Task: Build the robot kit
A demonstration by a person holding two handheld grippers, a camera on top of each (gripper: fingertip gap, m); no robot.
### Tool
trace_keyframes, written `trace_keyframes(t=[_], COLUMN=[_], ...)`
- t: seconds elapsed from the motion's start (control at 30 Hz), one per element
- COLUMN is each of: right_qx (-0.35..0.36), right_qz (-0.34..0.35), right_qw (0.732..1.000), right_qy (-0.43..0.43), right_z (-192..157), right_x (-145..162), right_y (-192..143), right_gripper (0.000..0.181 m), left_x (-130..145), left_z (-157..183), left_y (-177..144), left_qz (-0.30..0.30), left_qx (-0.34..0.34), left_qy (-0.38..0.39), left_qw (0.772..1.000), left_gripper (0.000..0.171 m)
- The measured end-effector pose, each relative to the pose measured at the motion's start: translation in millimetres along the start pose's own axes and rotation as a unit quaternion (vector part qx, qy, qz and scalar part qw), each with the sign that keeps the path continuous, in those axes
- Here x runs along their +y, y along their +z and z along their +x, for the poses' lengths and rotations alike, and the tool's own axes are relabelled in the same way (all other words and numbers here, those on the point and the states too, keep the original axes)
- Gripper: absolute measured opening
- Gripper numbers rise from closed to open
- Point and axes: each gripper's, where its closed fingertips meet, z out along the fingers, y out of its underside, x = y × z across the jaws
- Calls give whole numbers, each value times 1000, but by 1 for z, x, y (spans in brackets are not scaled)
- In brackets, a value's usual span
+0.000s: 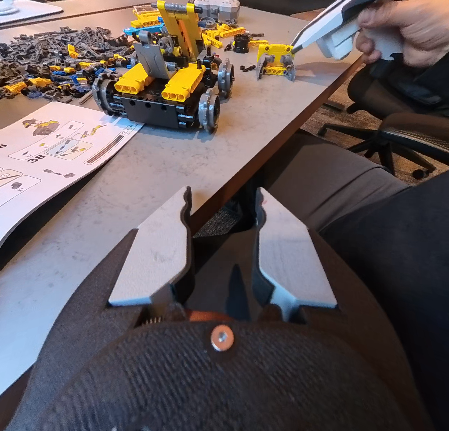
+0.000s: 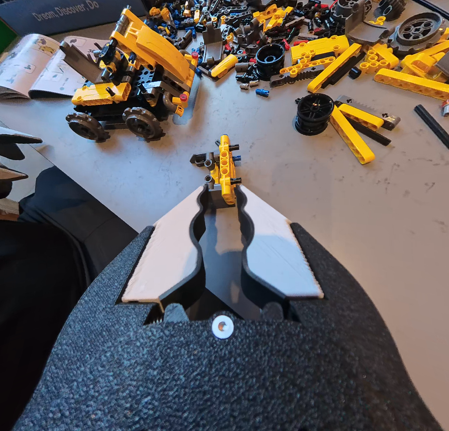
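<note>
Yellow-grey brick subassembly point(image 2: 222, 171) pinched in right claw point(image 2: 221, 196); printed booklet point(image 1: 46, 151) nearby.

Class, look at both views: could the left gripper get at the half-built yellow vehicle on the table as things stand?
Probably yes. The left gripper is open and empty at the table edge, and bare tabletop lies between it and the vehicle. The right gripper, off to one side, grips a small yellow assembly.
</note>
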Motion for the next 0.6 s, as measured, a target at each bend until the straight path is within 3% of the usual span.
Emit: trace_keyframes(t=[0.33, 0.6], right_qx=[6, 4], right_qz=[72, 150], right_qw=[997, 987], right_qy=[-12, -61], right_z=[3, -18], right_x=[-18, -49], right_y=[-14, -27], right_gripper=[26, 29], left_x=[0, -4], left_z=[0, -1], left_y=[-1, -6], left_qz=[0, 11], left_qx=[0, 7], left_qy=[2, -17], left_qw=[1000, 1000], left_gripper=[52, 52])
